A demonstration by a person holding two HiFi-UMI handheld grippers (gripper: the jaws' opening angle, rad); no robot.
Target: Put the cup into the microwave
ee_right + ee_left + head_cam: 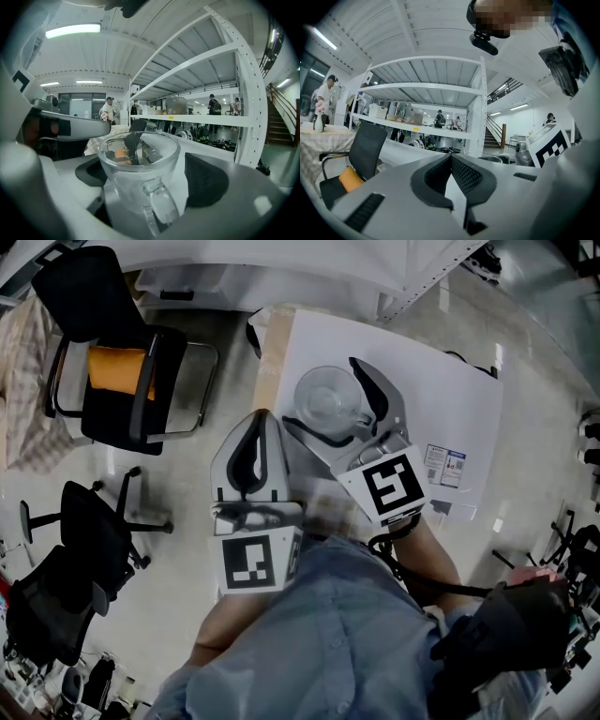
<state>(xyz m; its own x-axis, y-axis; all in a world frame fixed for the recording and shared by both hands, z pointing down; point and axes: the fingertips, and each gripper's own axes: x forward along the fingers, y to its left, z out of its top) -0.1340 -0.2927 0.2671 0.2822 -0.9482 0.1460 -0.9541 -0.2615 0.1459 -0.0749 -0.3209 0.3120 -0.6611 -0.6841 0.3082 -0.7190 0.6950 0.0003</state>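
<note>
Clear glass handled cup [328,401] between the right gripper's [321,390] 2 spread jaws
Near white surface's [441,409] left edge, pads unclamped; left gripper [451,157] clenched, empty.

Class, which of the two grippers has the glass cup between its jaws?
The right gripper: the glass cup stands between its open jaws; the left gripper is shut and empty.

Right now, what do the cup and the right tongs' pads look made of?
Cup: probably clear glass, glossy; things behind it show through its wall, though clear plastic can't be ruled out. Pads: matt black, likely rubber, with no shine on them.
</note>
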